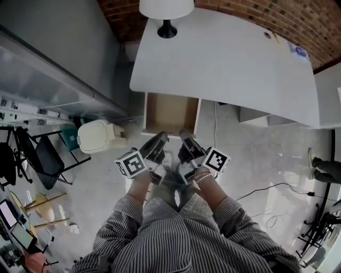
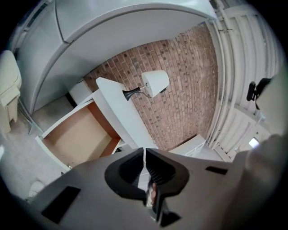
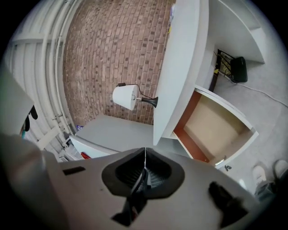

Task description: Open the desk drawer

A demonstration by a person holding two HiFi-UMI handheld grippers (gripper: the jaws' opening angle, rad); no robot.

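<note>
This room has a red brick wall and a pale floor. I stand on that floor with both grippers held up in front of my tummy, side by side.

My left gripper is squeezed closed with nothing in it. Its two jaws meet in a thin line. My right gripper is the same, closed tight on nothing at all. I think I hold them up and empty like this because they have no more pulling to do.

Just ahead of my grippers and lower down is the desk drawer. It sticks far out from under the counter, so I can look right into it. Its brown bottom is bare. Neither gripper touches it, and there is a gap of floor between us. The drawer looks open already, so I judge the job is done or very close to done.

Farther out, past the drawer, the white counter is almost bare. At its far edge, a little to the left of my grippers, stands a lamp with a white shade. Off to the left of my left gripper, on the floor, sits what I think is a cream bin.
</note>
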